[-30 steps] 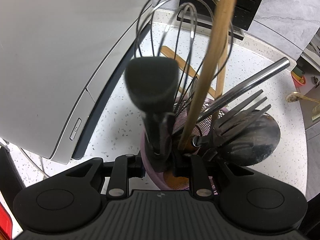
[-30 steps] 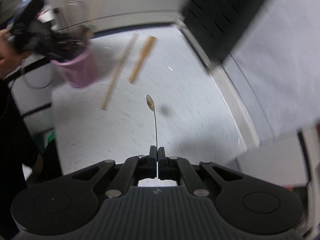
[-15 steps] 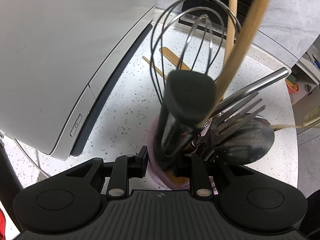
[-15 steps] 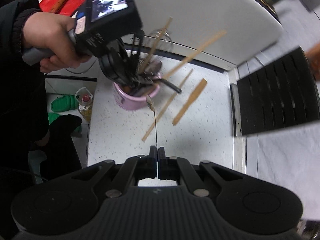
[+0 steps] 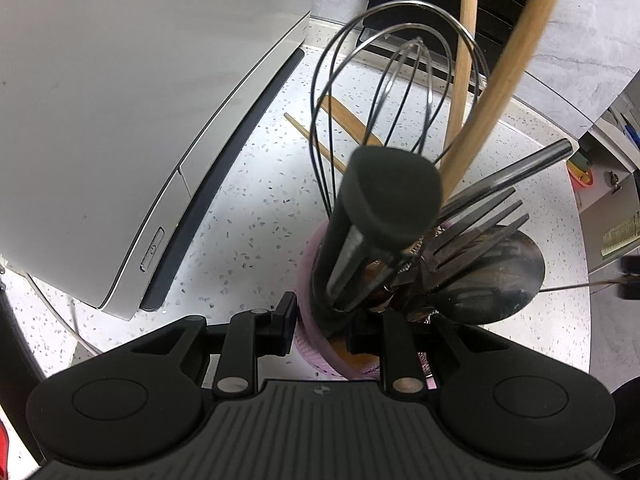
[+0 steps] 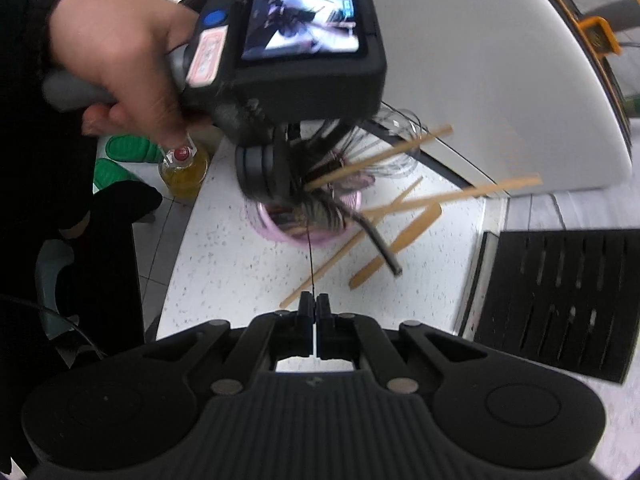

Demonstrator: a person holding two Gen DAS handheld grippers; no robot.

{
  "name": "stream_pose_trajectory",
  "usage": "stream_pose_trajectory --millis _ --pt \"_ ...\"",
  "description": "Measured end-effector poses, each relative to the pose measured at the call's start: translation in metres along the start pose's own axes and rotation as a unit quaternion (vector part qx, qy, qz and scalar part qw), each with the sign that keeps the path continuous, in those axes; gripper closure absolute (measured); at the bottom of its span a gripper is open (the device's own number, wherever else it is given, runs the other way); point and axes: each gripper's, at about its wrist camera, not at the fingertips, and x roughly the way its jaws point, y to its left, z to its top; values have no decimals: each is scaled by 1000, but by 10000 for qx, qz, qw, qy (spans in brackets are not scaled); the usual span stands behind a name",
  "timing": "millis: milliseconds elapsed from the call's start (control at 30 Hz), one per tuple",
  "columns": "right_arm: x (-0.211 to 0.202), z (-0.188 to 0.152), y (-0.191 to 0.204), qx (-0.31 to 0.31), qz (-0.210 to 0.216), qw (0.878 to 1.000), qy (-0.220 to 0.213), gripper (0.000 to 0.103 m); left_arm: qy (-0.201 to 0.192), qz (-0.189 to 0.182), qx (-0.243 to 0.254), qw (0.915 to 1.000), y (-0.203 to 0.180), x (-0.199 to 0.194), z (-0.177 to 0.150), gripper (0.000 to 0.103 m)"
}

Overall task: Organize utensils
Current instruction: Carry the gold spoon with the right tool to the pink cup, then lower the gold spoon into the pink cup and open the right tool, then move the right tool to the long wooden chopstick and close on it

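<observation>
Left tool (image 5: pixel 320 320) is clamped on the rim of the pink utensil holder (image 5: pixel 310 344), which stands on the speckled tabletop (image 5: pixel 248 216) crowded with a whisk (image 5: pixel 384 92), fork (image 5: pixel 476 228) and wooden handles. Right tool (image 6: pixel 314 306) is pinched together on a thin spoon (image 6: pixel 310 256), its bowl at the holder's mouth. Step in hand, as judged: delivering the spoon; next, lower it between the handles and let go, then fetch the loose wooden utensils (image 6: pixel 396 244).

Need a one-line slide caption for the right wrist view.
Right gripper, shut on a thin spoon, carries it toward the crowded pink utensil cup that the left gripper clamps by its rim.
</observation>
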Motion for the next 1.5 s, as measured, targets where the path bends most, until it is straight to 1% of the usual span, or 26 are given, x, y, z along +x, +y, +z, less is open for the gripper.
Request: stream_pose_trajectory --millis 100,167,267,467,533,600,667,800,867,967,1133,1267,1333,1400,1500 --pt "4 12 -5 95 14 9999 -109 103 -14 13 3 10000 -1 -1 -1 77" --pt "5 17 -14 358 155 9988 -282 103 -9 -12 -6 10000 -1 -1 -1 77" --pt "4 22 -23 639 207 9963 -536 102 -8 2 13 10000 -2 -1 -2 77" --pt "18 29 -29 1105 693 9867 -969 103 0 7 10 10000 -3 -1 0 77" --pt "22 29 -31 1302 785 9824 -1082 99 -1 -7 12 10000 -2 -1 -1 76" --pt "19 26 -31 1382 844 9802 -1140 90 -5 -17 24 10000 -1 -1 -2 75" --pt "10 19 -31 1424 827 9781 -1271 85 -4 -24 11 10000 1 -1 -3 72" --pt "-9 -4 -41 1679 1034 9686 -1515 84 -3 -18 5 10000 4 -1 -2 71" --pt "-12 -17 -41 1679 1056 9682 -1523 84 1 -11 12 10000 3 0 -2 71" --pt "-9 -37 -40 1734 1200 9669 -1435 83 -1 -5 32 10000 3 0 -3 71" --pt "15 -62 -34 1884 1284 9663 -1199 83 -17 13 28 10000 1 0 -2 71" --pt "45 -75 -31 2109 1288 9634 -1039 83 -29 31 19 10000 1 1 -2 68" --pt "61 -80 -29 2218 1190 9632 -942 83 -29 36 14 10000 2 1 -2 68" --pt "75 -81 -30 2402 1121 9601 -889 82 -33 60 36 10000 1 1 -2 68" --pt "91 -79 -35 2669 1029 9536 -943 81 -34 79 50 10000 1 1 -1 68"
